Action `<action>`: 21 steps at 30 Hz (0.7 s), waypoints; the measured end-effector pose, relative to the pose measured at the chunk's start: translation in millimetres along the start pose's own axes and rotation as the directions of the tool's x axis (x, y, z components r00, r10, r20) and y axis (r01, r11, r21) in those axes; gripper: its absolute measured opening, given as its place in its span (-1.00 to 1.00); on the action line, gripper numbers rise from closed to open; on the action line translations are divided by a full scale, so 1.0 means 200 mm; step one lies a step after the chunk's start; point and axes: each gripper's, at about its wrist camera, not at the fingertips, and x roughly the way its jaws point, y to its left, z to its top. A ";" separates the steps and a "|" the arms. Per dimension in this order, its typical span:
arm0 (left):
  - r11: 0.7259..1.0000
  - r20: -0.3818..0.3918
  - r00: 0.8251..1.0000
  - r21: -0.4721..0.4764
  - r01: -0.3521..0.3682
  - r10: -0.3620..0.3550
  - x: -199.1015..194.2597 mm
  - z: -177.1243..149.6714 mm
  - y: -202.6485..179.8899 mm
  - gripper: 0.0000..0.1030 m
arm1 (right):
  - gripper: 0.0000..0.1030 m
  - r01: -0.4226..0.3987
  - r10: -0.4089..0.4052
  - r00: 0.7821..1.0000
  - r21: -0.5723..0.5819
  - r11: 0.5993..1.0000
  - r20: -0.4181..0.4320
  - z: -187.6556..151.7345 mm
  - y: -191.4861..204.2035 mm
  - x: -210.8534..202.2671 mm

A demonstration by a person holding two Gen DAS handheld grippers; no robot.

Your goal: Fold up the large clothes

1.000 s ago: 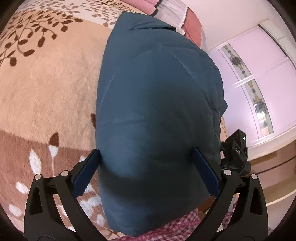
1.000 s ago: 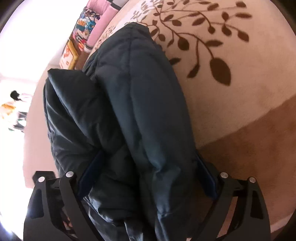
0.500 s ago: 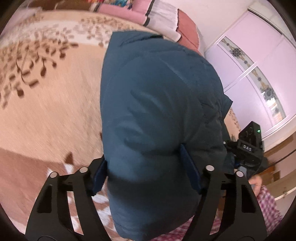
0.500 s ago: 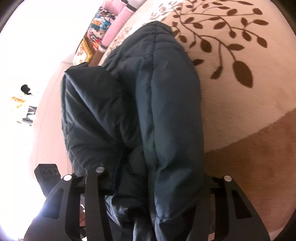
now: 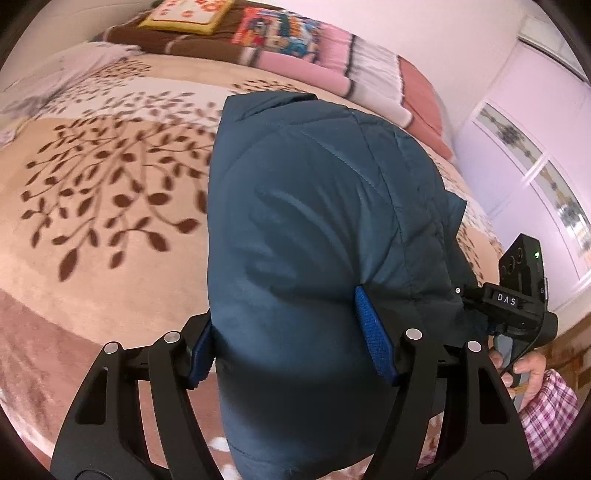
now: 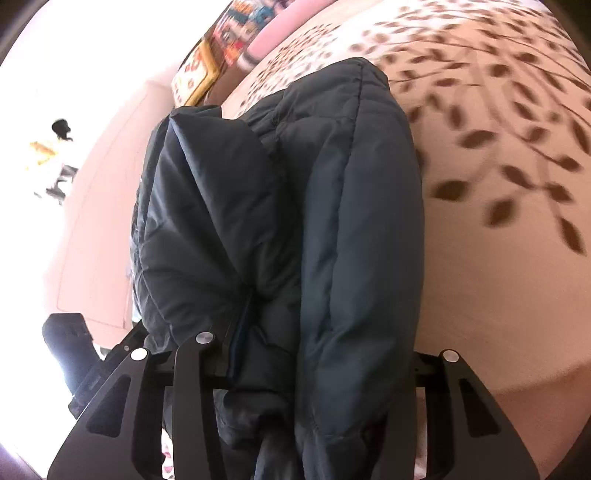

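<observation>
Jacket [image 5: 314,229], puffy and dark blue, is hanging over the leaf-patterned bed cover [image 5: 110,206]. My left gripper [image 5: 291,354] and right gripper [image 6: 317,369] are both pinching its near bunched edge. It seems soft, bulky, probably slippery.

A bed [image 5: 110,280] covered by a beige blanket [image 5: 92,155] with a brown leaf print carries a dark blue padded jacket [image 5: 314,229], bunched straight ahead of the left hand-held gripper [image 5: 291,347]. Farther ahead, folded pink bedding [image 5: 332,74], a brown blanket and bright printed cushions [image 5: 277,26] line the bed's far edge.
</observation>
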 end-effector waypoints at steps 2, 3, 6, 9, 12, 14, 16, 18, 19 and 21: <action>1.000 0.005 1.000 -0.010 -0.011 0.011 0.00 0.00 0.05 0.33 | -0.16 0.019 -0.019 1.000 -0.024 1.000 -0.008 0.02 0.05 0.05; 1.000 0.006 1.000 -0.013 -0.011 0.011 -0.01 -0.01 0.06 0.33 | -0.16 0.031 -0.032 0.999 -0.034 0.999 -0.011 0.03 0.07 0.08; 1.000 0.009 1.000 -0.005 -0.014 0.014 0.00 -0.02 0.07 0.32 | -0.15 0.057 -0.057 0.998 -0.041 0.998 -0.013 0.03 0.08 0.10; 1.000 0.016 1.000 0.009 -0.022 0.022 -0.01 -0.03 0.05 0.32 | -0.13 0.064 -0.064 0.998 -0.022 0.998 -0.012 0.05 0.08 0.12; 1.000 0.015 1.000 0.003 -0.020 0.020 -0.02 -0.03 0.06 0.32 | -0.02 0.083 -0.083 0.996 -0.005 0.997 -0.010 0.08 0.10 0.13; 1.000 0.016 1.000 0.006 -0.027 0.027 -0.02 -0.04 0.05 0.33 | 0.07 0.111 -0.111 0.994 0.009 0.994 -0.007 0.10 0.12 0.14; 0.999 0.019 0.999 0.011 -0.037 0.037 -0.02 -0.04 0.05 0.34 | 0.08 0.132 -0.132 0.991 0.011 0.991 -0.008 0.10 0.13 0.10; 0.999 0.022 0.999 0.014 -0.044 0.044 -0.02 -0.04 0.05 0.35 | 0.10 0.153 -0.153 0.988 0.006 0.988 -0.008 0.11 0.15 0.07; 0.999 0.024 0.999 0.016 -0.048 0.048 -0.03 -0.05 0.05 0.36 | 0.10 0.163 -0.163 0.987 -0.001 0.987 -0.006 0.10 0.17 0.06; 0.998 0.027 0.998 0.018 -0.055 0.055 -0.03 -0.05 0.05 0.36 | 0.11 0.197 -0.197 0.980 -0.020 0.980 0.009 0.10 0.20 0.01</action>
